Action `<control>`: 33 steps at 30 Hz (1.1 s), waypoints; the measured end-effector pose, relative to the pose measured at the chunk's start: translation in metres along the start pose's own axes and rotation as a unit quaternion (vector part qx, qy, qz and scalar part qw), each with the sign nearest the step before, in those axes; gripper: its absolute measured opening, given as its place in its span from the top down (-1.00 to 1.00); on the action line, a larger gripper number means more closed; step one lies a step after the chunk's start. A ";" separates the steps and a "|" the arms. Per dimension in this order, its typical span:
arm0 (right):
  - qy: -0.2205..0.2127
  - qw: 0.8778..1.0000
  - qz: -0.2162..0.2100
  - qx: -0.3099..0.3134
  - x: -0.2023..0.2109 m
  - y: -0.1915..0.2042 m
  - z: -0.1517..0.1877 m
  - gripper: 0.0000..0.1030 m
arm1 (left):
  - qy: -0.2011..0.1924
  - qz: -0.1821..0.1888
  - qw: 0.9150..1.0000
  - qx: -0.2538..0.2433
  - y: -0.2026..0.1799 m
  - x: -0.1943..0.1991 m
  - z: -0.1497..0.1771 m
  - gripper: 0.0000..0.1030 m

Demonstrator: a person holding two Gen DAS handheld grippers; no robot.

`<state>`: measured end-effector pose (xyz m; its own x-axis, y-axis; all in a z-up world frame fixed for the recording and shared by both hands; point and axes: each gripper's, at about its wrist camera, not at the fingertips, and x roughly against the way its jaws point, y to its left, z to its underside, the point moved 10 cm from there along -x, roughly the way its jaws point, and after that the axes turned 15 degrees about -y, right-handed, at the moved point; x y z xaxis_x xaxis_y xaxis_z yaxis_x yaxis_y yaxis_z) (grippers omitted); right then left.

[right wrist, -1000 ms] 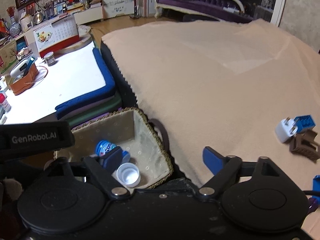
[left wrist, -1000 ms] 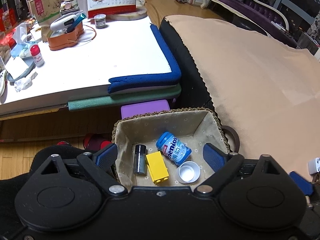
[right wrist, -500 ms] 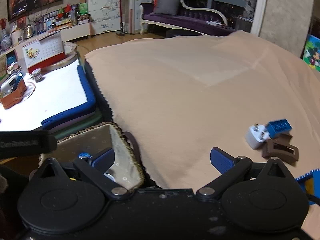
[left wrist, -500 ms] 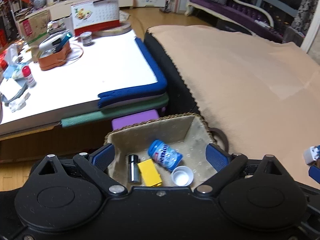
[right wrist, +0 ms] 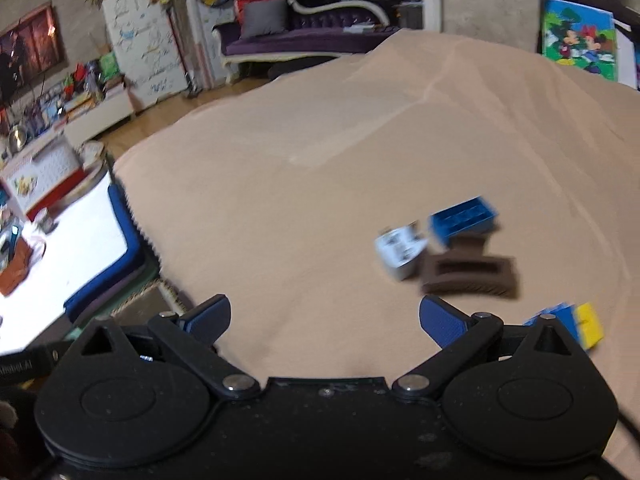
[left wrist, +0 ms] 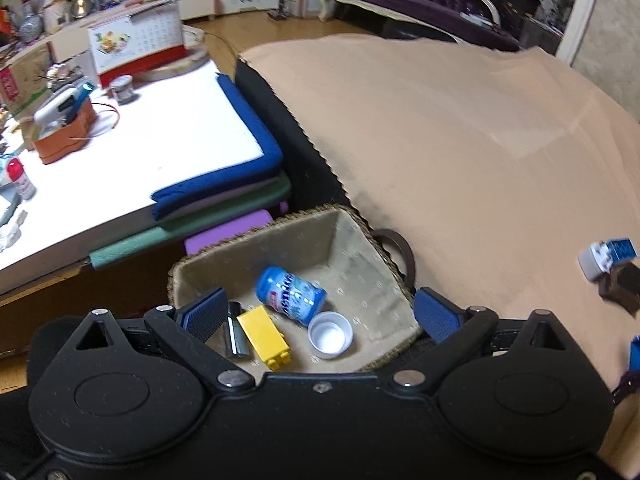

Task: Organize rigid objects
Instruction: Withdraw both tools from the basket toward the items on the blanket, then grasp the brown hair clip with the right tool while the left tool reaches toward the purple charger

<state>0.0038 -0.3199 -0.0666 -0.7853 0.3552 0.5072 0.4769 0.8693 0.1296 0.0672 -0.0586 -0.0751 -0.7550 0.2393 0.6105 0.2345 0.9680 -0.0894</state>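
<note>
A woven basket with a cloth lining holds a blue mint bottle, a yellow brick, a white cap and a dark metal cylinder. My left gripper is open and empty just above the basket. My right gripper is open and empty over the beige cloth. Ahead and to its right lie a white plug adapter, a blue brick, a brown hair claw and a blue-and-yellow piece.
A low white table with a calendar, an orange case and small jars stands to the left. Folded mats lie at its edge beside the basket. A purple sofa stands far behind.
My right gripper has swung right, away from the basket, and the plug, blue brick and hair claw now lie nearer its front. My left gripper has turned slightly right over the basket.
</note>
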 end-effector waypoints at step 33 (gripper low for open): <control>0.062 0.993 0.092 0.036 -0.086 -0.082 0.010 -0.76 | 0.004 0.068 0.994 -0.091 -0.080 0.004 0.023 -0.87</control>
<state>0.0285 -0.4181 -0.1297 -0.6307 0.4689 0.6184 0.5747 0.8177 -0.0338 0.0316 -0.1331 -0.0840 -0.7047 0.3652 0.6082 0.4412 0.8970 -0.0275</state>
